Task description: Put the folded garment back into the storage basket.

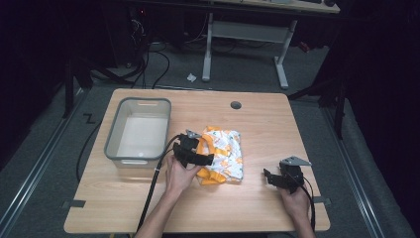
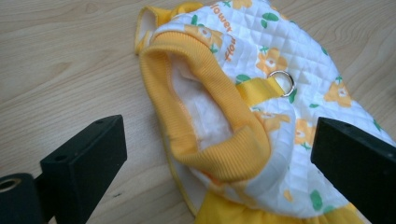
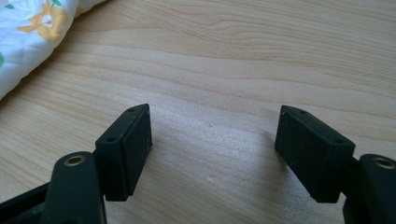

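The left gripper (image 2: pixel 219 154), jaws spread, straddles the garment's (image 2: pixel 261 93) yellow collar (image 2: pixel 219 93) mid-desk (image 1: pixel 257 208); the right gripper (image 3: pixel 215 154) rests spread near the right edge.

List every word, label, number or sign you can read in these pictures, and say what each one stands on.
"flower" in orange letters, on the white quilted fabric of the pet garment, beside its yellow ribbed collar; the left claw is open around it.
More orange letters at the top edge of the garment: cut off, unreadable.
Grey tub, table, right claw: no readable text.
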Demonstrator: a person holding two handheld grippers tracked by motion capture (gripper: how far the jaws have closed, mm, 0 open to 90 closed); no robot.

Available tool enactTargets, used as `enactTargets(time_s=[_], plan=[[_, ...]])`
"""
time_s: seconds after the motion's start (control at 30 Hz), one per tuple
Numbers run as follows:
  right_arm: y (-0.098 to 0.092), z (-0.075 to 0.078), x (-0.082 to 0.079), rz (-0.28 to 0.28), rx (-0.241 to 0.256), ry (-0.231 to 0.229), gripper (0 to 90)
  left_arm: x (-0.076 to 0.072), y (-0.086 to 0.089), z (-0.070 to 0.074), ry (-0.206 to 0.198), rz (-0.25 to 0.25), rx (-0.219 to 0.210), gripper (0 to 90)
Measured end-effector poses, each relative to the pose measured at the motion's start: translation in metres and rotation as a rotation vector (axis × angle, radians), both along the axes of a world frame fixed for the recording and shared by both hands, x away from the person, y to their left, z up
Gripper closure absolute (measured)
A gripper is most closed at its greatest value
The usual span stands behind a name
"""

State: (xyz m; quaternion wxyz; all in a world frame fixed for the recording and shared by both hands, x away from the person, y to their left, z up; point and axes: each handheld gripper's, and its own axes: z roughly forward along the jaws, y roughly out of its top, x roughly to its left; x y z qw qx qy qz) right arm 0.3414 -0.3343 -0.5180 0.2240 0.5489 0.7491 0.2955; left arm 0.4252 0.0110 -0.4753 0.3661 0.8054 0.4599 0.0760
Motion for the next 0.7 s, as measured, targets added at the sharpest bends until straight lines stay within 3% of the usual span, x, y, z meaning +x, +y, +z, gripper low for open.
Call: enactTargets(time_s=[0.4,0.57,0.7], plan=[[0.000,0.000,0.000,0.000,0.000,0.000,27.7,0.011,-0.011,-0.012,0.027,0.016,0.008,1.0],[0.000,0.000,0.000,0.000,0.000,0.001,27.6,0.017,-0.021,-0.018,0.046,0.007,0.061,0.5],[0.000,0.000,0.000,0.001,0.000,0.001,27.7,0.021,-0.028,-0.021,0.053,0.005,0.076,0.2]])
